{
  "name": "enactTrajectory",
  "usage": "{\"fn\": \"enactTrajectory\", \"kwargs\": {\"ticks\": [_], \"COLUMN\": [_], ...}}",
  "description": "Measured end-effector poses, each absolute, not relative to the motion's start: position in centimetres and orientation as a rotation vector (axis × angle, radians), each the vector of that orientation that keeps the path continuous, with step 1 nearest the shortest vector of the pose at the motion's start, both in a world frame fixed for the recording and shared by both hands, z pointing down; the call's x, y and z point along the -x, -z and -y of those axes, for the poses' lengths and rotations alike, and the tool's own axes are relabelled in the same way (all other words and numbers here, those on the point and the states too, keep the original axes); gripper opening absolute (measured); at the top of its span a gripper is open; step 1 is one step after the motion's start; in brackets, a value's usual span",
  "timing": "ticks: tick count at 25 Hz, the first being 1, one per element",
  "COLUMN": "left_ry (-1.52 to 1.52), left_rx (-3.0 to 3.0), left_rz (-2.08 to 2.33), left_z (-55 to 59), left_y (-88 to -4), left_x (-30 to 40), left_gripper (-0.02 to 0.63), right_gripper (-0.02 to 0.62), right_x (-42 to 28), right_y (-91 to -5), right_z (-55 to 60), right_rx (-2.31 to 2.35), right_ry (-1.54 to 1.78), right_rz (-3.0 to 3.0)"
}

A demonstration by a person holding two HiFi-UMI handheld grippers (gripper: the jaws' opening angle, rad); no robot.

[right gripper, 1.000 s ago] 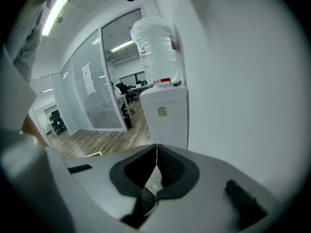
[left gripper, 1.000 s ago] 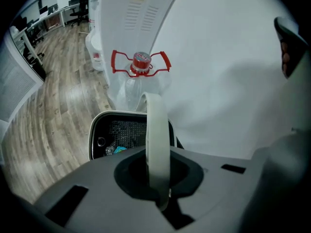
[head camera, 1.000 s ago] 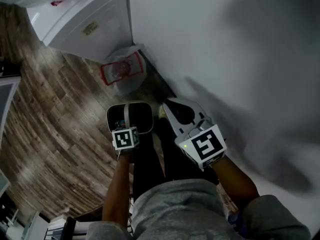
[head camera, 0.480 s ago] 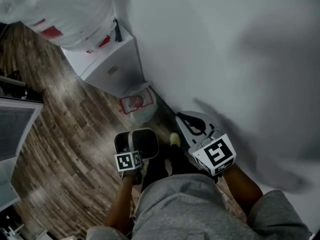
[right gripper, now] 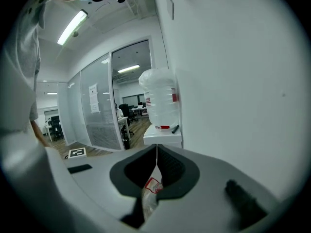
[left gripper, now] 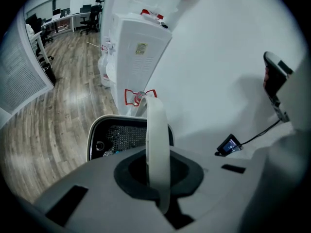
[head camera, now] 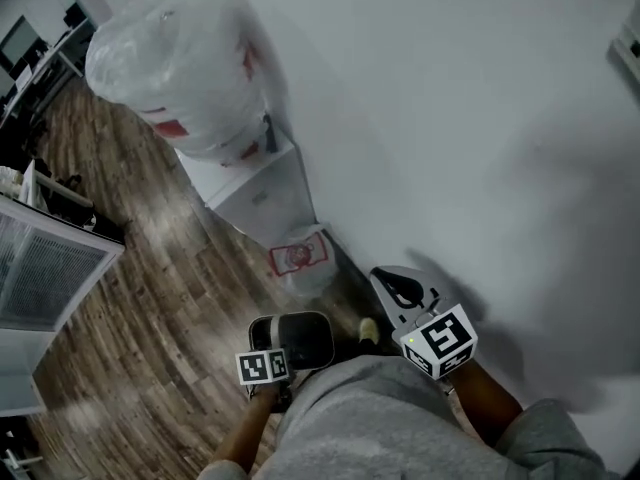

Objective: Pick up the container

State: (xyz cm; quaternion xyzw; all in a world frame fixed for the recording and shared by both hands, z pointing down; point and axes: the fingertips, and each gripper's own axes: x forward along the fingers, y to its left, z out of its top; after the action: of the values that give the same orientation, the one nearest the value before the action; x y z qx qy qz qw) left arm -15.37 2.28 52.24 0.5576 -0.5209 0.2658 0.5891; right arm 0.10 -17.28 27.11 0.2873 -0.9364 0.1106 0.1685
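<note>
The container [head camera: 308,340] is a dark tub with a white rim and a white hoop handle [left gripper: 156,130]; it hangs above the wooden floor in front of my legs. My left gripper [head camera: 272,348] is shut on that handle, and in the left gripper view the band runs straight between the jaws over the tub's meshed inside [left gripper: 121,137]. My right gripper [head camera: 402,290] is held to the right, close to the white wall. Its jaws meet in a thin line [right gripper: 156,154] with nothing between them.
A white water dispenser [head camera: 262,193] with a plastic-wrapped bottle [head camera: 185,63] stands against the wall [head camera: 480,118] ahead. A clear bag with red print [head camera: 300,258] lies at its foot. A frosted partition [head camera: 50,268] stands at the left. Desks and chairs [left gripper: 73,16] are further off.
The head view has swung upward: the dispenser and its bottle have come fully into sight and both grippers sit lower in the picture. The left gripper's hold on the handle is unchanged.
</note>
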Motion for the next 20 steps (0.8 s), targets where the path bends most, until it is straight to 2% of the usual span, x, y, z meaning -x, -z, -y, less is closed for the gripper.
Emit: {"fn": "enactTrajectory", "kwargs": {"ticks": [8,20], "left_ry": [-0.567,-0.512], "left_rx": [-1.279,-1.235], "left_rz": [1.246,1.296], "left_z": [-3.1,-3.9], "left_y": [-51.0,-51.5], "left_x": [15.0,16.6], "left_gripper": [0.014,0.014], "right_gripper": [0.025,0.025], "right_x": [-2.0,-1.4], "right_y": [-25.5,-26.0], "right_z": [17.2,16.6], "right_rx": [-0.849,-0.833], "right_ry": [-0.401,-0.347], "right_rz": [2.706,2.702]}}
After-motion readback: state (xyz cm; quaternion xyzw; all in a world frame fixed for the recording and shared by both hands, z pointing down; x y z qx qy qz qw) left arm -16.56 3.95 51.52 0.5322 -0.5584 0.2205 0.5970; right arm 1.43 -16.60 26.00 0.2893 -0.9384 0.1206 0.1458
